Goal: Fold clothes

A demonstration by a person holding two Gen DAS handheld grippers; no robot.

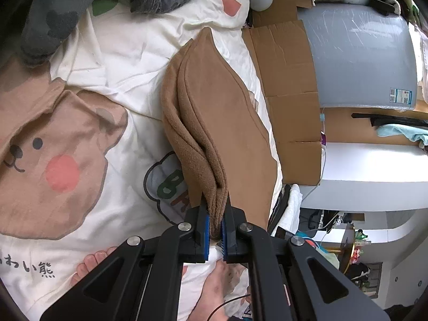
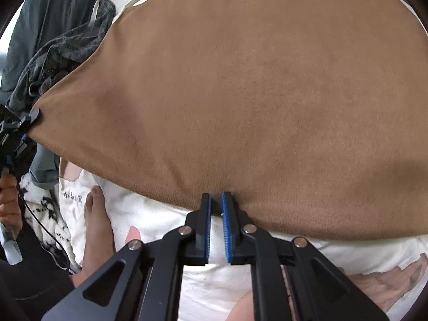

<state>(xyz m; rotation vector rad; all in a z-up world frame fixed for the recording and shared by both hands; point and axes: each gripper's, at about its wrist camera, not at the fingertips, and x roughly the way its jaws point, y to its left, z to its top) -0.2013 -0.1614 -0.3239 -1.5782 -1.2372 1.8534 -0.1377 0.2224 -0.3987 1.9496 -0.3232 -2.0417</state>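
**Two grippers on one brown garment, mid-fold**

One brown fleece garment [image 1: 214, 112] is the thing being folded. It hangs doubled above a cream bear-print bedsheet [image 1: 112, 53], its layers bunched together where the left gripper [image 1: 216, 224] pinches them tight at a corner. From the right wrist view the same cloth [image 2: 254, 93] spreads as a broad, fairly smooth panel held taut, with the left gripper [image 2: 25, 123] visible at its far left corner.

The right gripper [image 2: 215, 208] sits at the lower edge of the panel. Its jaws are drawn nearly together, and the tips meet the hem, but whether fabric is actually caught between the pads cannot be told from here; a narrow gap shows between the blue pads lower down.

Judging by this, the step in hand is securing a second hold so the panel can be laid down folded. To do it well, the right gripper should catch all layers of the hem, not just the top one, and both holds should keep even tension so the edge stays straight. Lowering onto the bare sheet, clear of the dark grey clothes [image 2: 61, 53] heaped beside it and the person's bare foot [image 2: 97, 230] below, would avoid dragging anything in.
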